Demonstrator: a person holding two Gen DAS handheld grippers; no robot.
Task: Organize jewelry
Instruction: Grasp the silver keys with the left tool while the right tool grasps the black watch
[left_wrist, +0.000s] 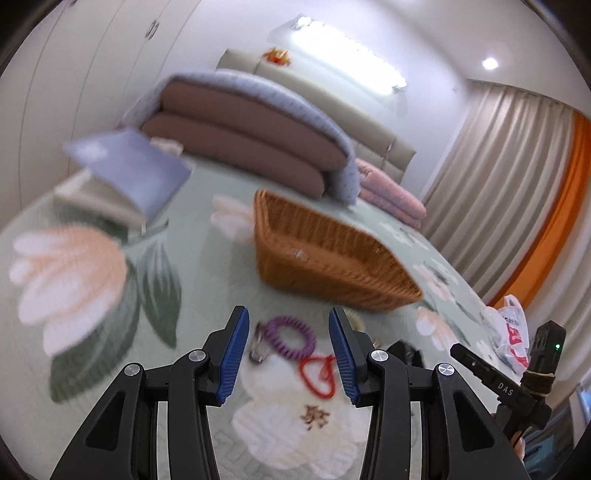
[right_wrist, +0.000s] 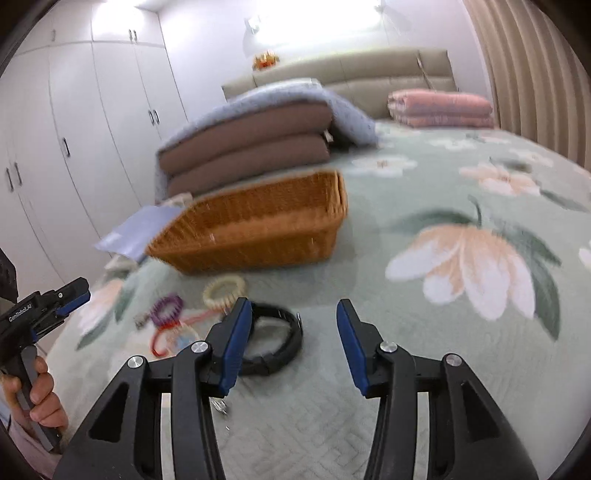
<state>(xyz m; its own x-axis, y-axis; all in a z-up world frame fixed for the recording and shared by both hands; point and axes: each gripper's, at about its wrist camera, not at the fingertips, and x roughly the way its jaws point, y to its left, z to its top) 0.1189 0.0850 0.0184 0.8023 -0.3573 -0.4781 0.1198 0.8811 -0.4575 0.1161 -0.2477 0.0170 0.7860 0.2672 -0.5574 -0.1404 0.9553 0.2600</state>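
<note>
Evidently the pickup has not begun: the left gripper stands wide and empty over the flowered green bedspread, with the purple coiled bracelet lying between its blue pads and the red cord loop just beside it. The right gripper is also wide and empty, its left pad near the black strap band; a cream beaded bracelet lies closer to the woven wicker basket, which sits just behind the scattered jewelry. My judgement is that the purple coil is the likely target. To take it well, lower the pads to straddle one side of the coil only, clear of the red cord, and close gently so it does not spring away.
</note>
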